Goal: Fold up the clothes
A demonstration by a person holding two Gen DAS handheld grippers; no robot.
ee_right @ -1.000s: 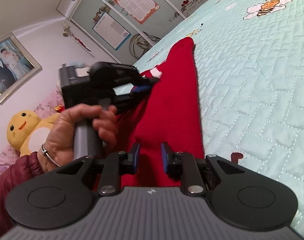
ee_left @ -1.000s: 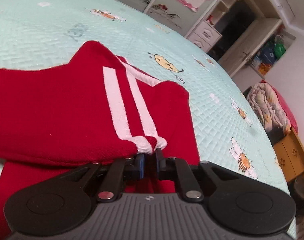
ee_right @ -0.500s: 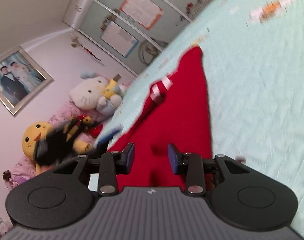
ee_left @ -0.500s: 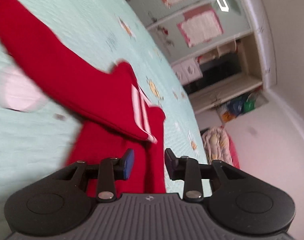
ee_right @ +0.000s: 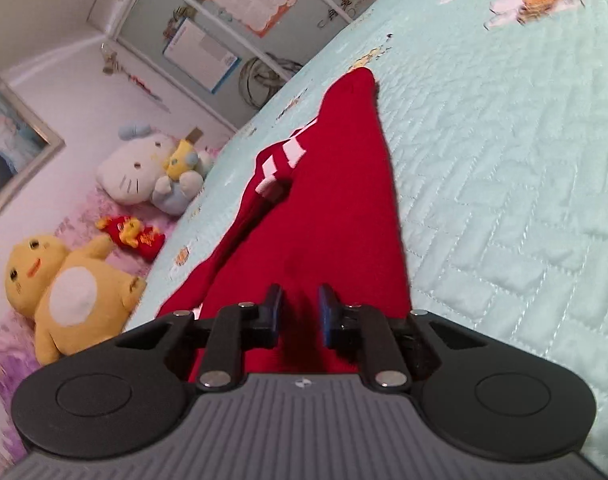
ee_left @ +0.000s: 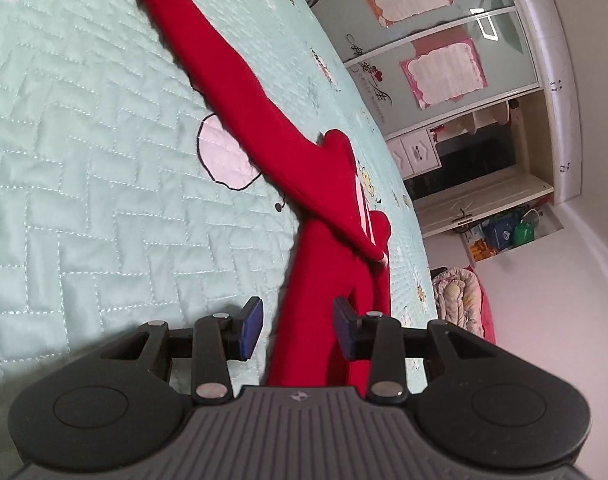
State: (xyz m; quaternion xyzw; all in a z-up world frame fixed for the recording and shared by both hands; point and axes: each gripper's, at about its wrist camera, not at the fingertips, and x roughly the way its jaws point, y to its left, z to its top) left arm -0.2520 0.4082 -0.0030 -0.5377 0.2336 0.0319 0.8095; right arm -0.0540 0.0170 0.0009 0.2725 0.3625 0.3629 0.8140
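A red knit garment [ee_left: 263, 120] with white cuff stripes [ee_left: 362, 208] lies on the pale green quilted bedspread [ee_left: 83, 160]. One sleeve is folded across the body. My left gripper [ee_left: 297, 326] is open just above the garment's near end. The cloth passes between its pads, closer to the right one, and neither pad presses it. In the right wrist view the same garment [ee_right: 336, 200] stretches away from me, its striped cuff [ee_right: 283, 156] resting on top. My right gripper [ee_right: 299, 312] is closing, and a dark raised fold of the red cloth is pinched between its pads.
A white cat plush [ee_right: 143, 168], a yellow plush [ee_right: 63, 280] and a framed picture [ee_right: 7, 152] sit at the bed's far left side. A wardrobe with posters [ee_left: 444, 68], a low shelf unit [ee_left: 484, 192] and a bundle of bedding [ee_left: 460, 296] stand beyond the bed.
The left gripper let go of the striped cuff, opened, rolled and drew back along the bed. The hand with it left the right view. The right jaws widened, then narrowed on the cloth.
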